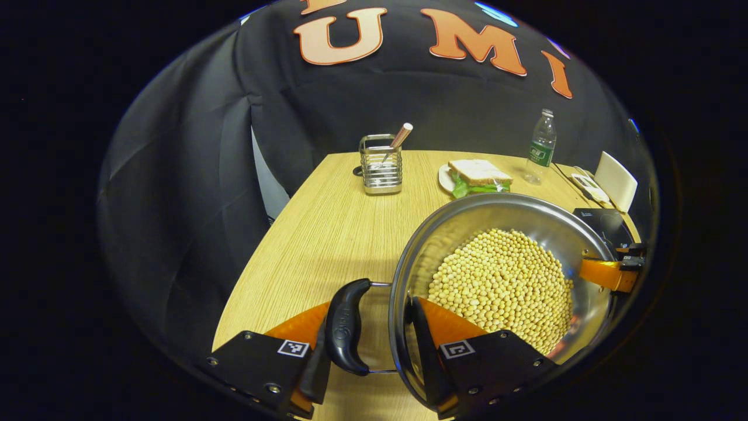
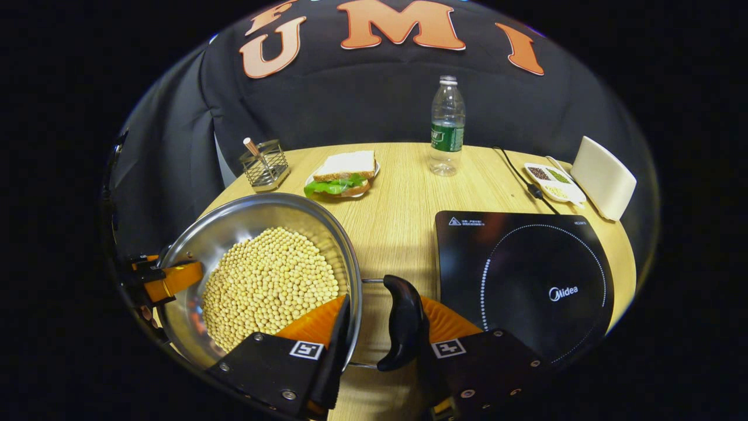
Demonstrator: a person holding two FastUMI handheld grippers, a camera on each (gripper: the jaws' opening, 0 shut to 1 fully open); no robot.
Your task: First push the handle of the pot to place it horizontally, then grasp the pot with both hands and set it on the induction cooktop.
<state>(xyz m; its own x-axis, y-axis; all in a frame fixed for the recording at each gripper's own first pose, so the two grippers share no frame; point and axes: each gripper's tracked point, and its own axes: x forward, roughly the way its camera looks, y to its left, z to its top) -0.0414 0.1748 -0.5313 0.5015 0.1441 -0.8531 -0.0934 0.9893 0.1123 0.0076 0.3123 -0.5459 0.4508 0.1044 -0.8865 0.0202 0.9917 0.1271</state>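
Left gripper bottom centre, jaws straddling black handle and rim, seemingly clamped. Right gripper likewise on opposite handle. Steel pot lower right of left gripper view, brimful of soybeans: likely heavy, rigid, slippery; keep level. Cooktop lower right in right gripper view. Count: one pot, two handles, one cooktop, one bottle, one sandwich.

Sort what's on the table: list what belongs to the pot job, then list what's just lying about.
Belongs to the job:
pot of beans
left handle
right handle
induction cooktop
left gripper
right gripper

Just lying about:
sandwich
water bottle
utensil holder
small tray
white box
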